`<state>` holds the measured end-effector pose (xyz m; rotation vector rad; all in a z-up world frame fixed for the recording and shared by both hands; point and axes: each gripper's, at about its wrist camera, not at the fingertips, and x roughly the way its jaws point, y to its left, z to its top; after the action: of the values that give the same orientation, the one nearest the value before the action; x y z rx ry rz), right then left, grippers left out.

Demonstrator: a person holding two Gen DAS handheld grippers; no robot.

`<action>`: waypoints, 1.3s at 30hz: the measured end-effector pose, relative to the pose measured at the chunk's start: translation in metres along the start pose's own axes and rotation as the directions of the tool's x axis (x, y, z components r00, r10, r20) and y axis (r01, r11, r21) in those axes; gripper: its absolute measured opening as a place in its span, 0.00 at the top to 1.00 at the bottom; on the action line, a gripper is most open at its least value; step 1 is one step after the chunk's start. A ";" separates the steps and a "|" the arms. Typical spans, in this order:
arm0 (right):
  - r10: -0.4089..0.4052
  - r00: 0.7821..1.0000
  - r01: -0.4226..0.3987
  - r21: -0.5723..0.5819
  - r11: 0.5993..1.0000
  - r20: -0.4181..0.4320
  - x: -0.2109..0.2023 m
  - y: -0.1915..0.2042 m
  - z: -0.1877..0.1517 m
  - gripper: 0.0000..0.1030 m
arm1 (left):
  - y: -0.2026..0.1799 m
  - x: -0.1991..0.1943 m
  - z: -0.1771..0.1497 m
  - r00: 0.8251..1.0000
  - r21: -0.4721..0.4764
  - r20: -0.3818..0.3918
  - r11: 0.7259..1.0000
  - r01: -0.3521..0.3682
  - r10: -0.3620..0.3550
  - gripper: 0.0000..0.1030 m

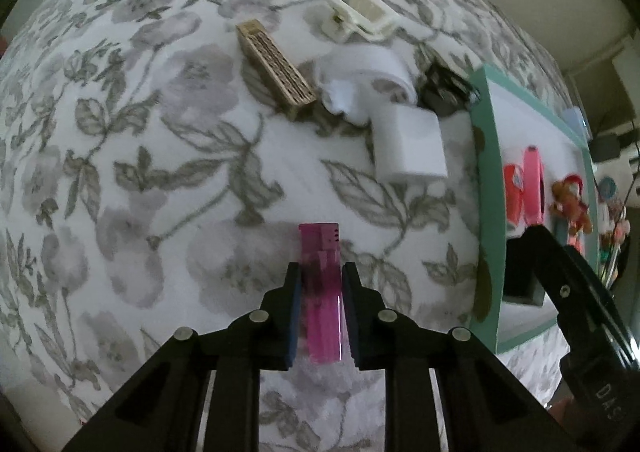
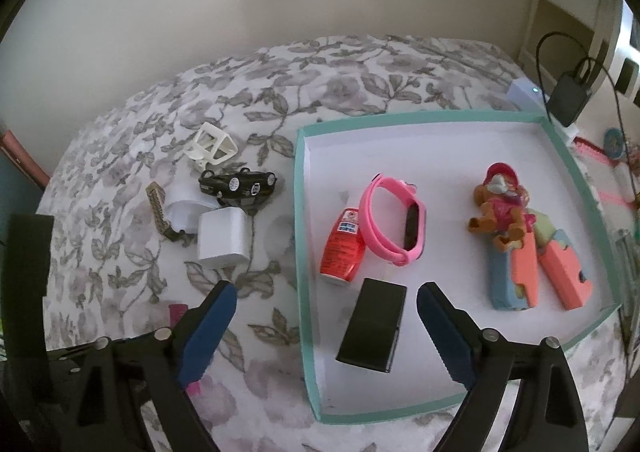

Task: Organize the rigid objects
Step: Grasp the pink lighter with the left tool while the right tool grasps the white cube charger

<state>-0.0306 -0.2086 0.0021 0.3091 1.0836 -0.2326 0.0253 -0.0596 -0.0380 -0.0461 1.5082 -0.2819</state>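
Observation:
My left gripper [image 1: 320, 272] is shut on a translucent pink lighter [image 1: 322, 292] just above the floral bedspread. My right gripper [image 2: 326, 300] is open, its jaws wide apart over the near left corner of a teal-rimmed white tray [image 2: 308, 332]. A black box [image 2: 374, 326] lies in the tray between the fingers. The tray also holds a red bottle [image 2: 342, 250], a pink watch [image 2: 390, 218], a toy figure [image 2: 500, 208] and coral blocks [image 2: 552, 276]. Left of the tray lie a white cube [image 2: 222, 238], a black toy car [image 2: 238, 184], a wooden block [image 1: 276, 66], and a white clip [image 1: 360, 14].
The floral bedspread [image 1: 120, 172] covers the whole surface. A white roll [image 1: 368, 76] lies beside the wooden block. A black charger with cable [image 2: 568, 96] sits past the tray's far right corner, with clutter at the right edge. A wall rises behind the bed.

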 end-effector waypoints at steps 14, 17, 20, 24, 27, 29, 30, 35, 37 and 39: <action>0.114 0.993 -0.113 -0.033 0.993 0.032 0.012 0.028 0.019 0.28 | 0.041 -0.003 0.044 0.997 -0.126 0.067 0.991 -0.036 0.045 0.80; 0.119 0.992 -0.116 -0.078 0.990 0.034 0.016 0.040 0.022 0.30 | 0.050 -0.001 0.050 0.997 -0.151 0.076 0.988 -0.016 0.027 0.80; 0.124 0.992 -0.121 -0.104 0.987 0.020 0.023 0.049 0.024 0.35 | 0.064 -0.004 0.060 0.995 -0.170 0.090 0.985 -0.019 0.035 0.80; 0.114 0.993 -0.114 -0.128 0.985 -0.001 0.034 0.058 0.026 0.41 | 0.088 0.000 0.072 0.995 -0.200 0.095 0.980 0.001 0.018 0.80; 0.104 0.994 -0.105 -0.141 0.984 -0.019 0.043 0.062 0.025 0.44 | 0.096 -0.001 0.071 0.995 -0.201 0.099 0.980 0.004 0.017 0.80; 0.098 0.995 -0.101 -0.149 0.984 -0.028 0.048 0.065 0.025 0.45 | 0.098 0.001 0.073 0.995 -0.196 0.101 0.981 -0.001 0.022 0.80; 0.096 0.995 -0.100 -0.152 0.983 -0.032 0.050 0.066 0.025 0.45 | 0.098 0.002 0.074 0.994 -0.195 0.102 0.981 -0.003 0.024 0.80; 0.103 0.993 -0.110 -0.159 0.981 -0.052 0.061 0.069 0.025 0.45 | 0.095 0.009 0.080 0.994 -0.200 0.109 0.980 -0.001 0.023 0.80; 0.103 0.993 -0.111 -0.168 0.980 -0.055 0.064 0.073 0.024 0.45 | 0.096 0.010 0.084 0.994 -0.200 0.110 0.980 -0.003 0.026 0.80; 0.094 0.994 -0.103 -0.182 0.978 -0.059 0.067 0.076 0.024 0.45 | 0.096 0.009 0.082 0.993 -0.197 0.112 0.980 -0.008 0.031 0.80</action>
<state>0.0449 -0.1484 -0.0369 0.2025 1.1276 -0.0350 0.1217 0.0192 -0.0612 -0.2011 1.4170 -0.1120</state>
